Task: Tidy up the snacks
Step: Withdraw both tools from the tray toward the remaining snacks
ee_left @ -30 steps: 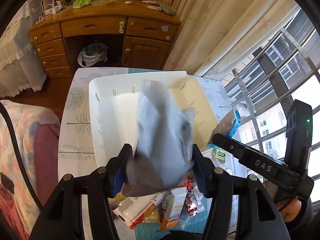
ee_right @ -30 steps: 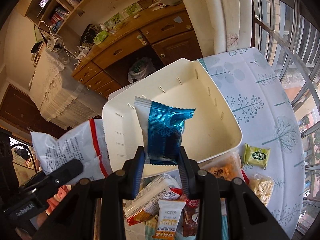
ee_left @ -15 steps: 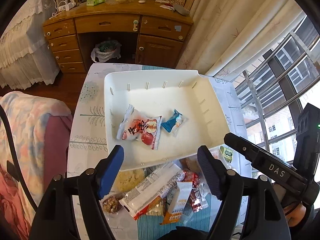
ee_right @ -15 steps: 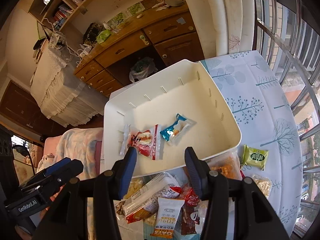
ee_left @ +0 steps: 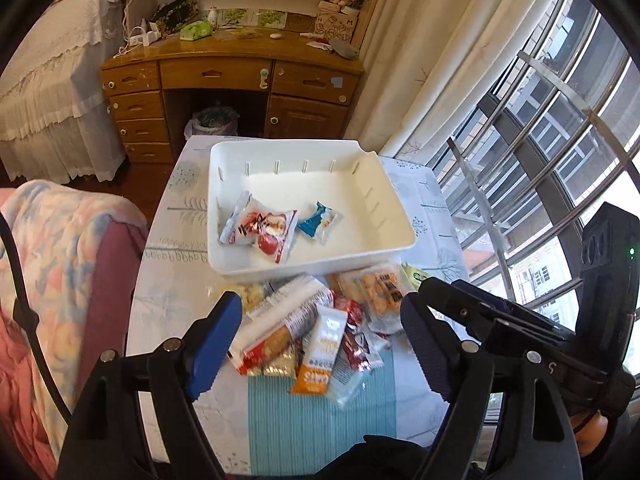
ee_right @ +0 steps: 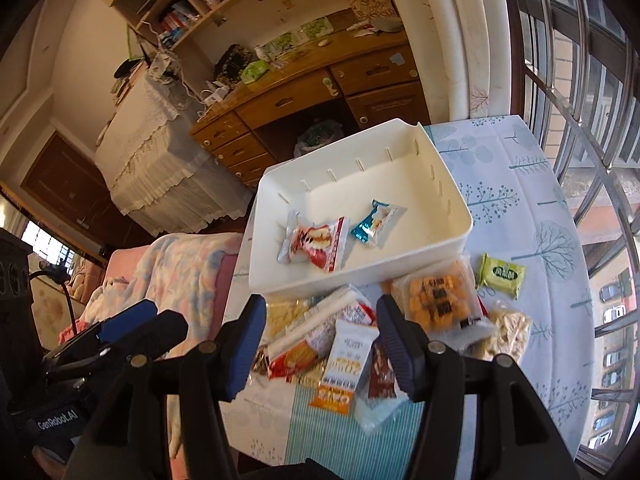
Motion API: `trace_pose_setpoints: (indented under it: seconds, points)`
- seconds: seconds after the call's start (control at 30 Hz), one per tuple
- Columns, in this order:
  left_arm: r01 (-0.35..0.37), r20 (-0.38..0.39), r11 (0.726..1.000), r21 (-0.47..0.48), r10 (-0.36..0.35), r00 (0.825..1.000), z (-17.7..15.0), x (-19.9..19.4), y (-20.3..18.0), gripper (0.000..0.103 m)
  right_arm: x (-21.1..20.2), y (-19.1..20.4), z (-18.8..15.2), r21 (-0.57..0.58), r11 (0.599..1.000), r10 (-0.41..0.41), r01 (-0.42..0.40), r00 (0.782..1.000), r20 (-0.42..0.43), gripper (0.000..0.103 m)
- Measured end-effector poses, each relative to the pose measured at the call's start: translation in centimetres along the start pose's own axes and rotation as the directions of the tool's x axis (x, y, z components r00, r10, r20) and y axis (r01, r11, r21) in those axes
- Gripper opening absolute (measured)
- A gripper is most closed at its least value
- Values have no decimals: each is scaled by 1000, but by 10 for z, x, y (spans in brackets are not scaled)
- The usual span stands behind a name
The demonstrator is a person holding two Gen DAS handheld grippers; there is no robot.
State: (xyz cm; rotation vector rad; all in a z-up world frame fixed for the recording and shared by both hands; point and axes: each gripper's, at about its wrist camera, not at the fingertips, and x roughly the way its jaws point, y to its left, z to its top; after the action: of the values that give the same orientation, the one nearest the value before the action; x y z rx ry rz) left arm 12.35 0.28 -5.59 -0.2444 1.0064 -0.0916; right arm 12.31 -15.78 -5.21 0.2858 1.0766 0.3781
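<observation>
A white bin (ee_left: 394,204) (ee_right: 456,196) stands on the table and holds a red-and-white snack bag (ee_left: 264,232) (ee_right: 314,242) and a small blue packet (ee_left: 318,224) (ee_right: 374,222). A pile of snack packs (ee_left: 316,328) (ee_right: 344,356) lies in front of the bin. My left gripper (ee_left: 322,336) is open and empty above the pile. My right gripper (ee_right: 322,344) is open and empty above the same pile. The right gripper also shows at the right of the left wrist view (ee_left: 480,308).
A green packet (ee_right: 502,274) and an orange cracker pack (ee_right: 436,300) lie right of the pile. A pink blanketed chair (ee_left: 60,280) is left of the table. A wooden desk (ee_left: 232,76) stands behind. Window bars (ee_left: 560,152) are at the right.
Both grippers let go of their packets: the red-and-white bag and the blue packet now lie in the bin. Both grippers opened and drew back over the pile.
</observation>
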Motion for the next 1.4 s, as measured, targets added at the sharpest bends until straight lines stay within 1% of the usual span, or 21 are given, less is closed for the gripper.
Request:
trace_pose_setpoints:
  seconds: [0.13, 0.23, 0.37, 0.43, 0.47, 0.53, 0.6, 0.77, 0.83, 0.93, 1.07, 1.23, 1.33, 1.4]
  points:
    - [-13, 24, 1000, -18, 13, 1000, -34, -19, -5, 81, -14, -2, -29, -16, 1000, 14, -14, 1000, -10, 58]
    - [-2, 33, 999, -46, 3, 999, -57, -29, -5, 81, -20, -4, -48, -22, 999, 26, -26, 999, -25, 58]
    - [-5, 25, 997, -82, 7, 1000, -83, -40, -2, 81, -27, -5, -68, -14, 999, 40, -40, 998, -56, 58]
    - [-24, 15, 997, -80, 25, 1000, -91, -43, -1, 81, -29, -6, -75, -8, 999, 53, -54, 996, -68, 60]
    - [-34, 17, 997, -76, 36, 999, -95, -45, -1, 81, -31, -6, -80, -7, 998, 58, -58, 996, -69, 63]
    - [-56, 25, 996, -73, 58, 998, -101, -48, 3, 81, -34, -6, -86, -6, 998, 64, -65, 996, -65, 65]
    - [-60, 30, 995, -74, 62, 998, -107, -50, 6, 81, -35, -7, -92, -1, 998, 68, -68, 995, -68, 66]
    - [-76, 37, 993, -90, 79, 996, -121, -55, 17, 81, -27, -10, -102, 49, 996, 80, -75, 990, -118, 66]
    - [-97, 26, 991, -94, 100, 995, -128, -54, 25, 81, -19, -9, -106, 63, 995, 86, -77, 986, -145, 66]
    - [-114, -3, 987, -117, 115, 993, -135, -51, 40, 81, -6, -8, -110, 101, 992, 94, -76, 978, -186, 66]
    - [-124, -26, 983, -139, 121, 992, -143, -47, 64, 81, 11, -6, -114, 158, 986, 94, -60, 972, -217, 66]
    - [-125, -65, 986, -107, 118, 991, -139, -36, 93, 81, 29, -7, -120, 255, 967, 85, -24, 969, -231, 66]
    - [-124, -109, 989, -82, 114, 987, -129, -21, 115, 81, 38, -9, -125, 326, 945, 57, 25, 969, -241, 66]
    - [-107, -135, 992, -65, 97, 986, -120, -9, 128, 81, 44, -8, -128, 370, 927, 31, 62, 970, -240, 66]
